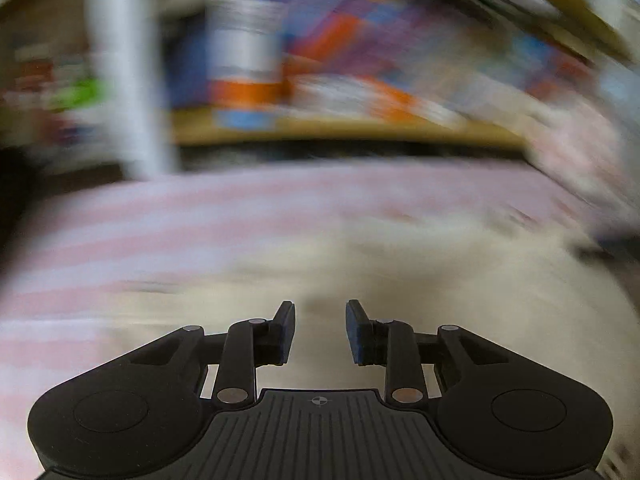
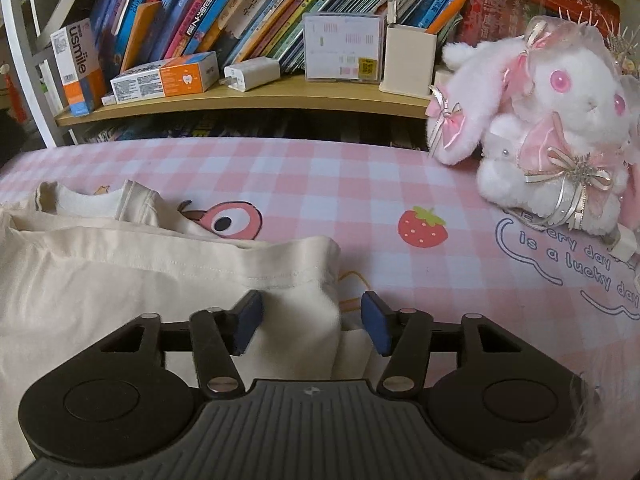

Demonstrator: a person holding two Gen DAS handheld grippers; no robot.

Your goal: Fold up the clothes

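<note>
the cream t-shirt [image 2: 120, 280] lies on the pink checked bed sheet [image 2: 320, 176], spreading left of and under the right gripper [image 2: 312, 320]. its folded corner sits between those jaws, which stand partly apart with a gap at the right pad, so nothing looks pinched. it reads as thin, limp cotton: light, not fragile, apt to sag and crease. i'd take it at the stitched hem just ahead of the jaws, through both layers. its neckline lies far left and ahead of the jaws, so the long axis seems to run from near to far; the rest is out of frame. the left gripper [image 1: 320, 330] hovers over blurred cream cloth, jaws narrowly apart and empty.
</note>
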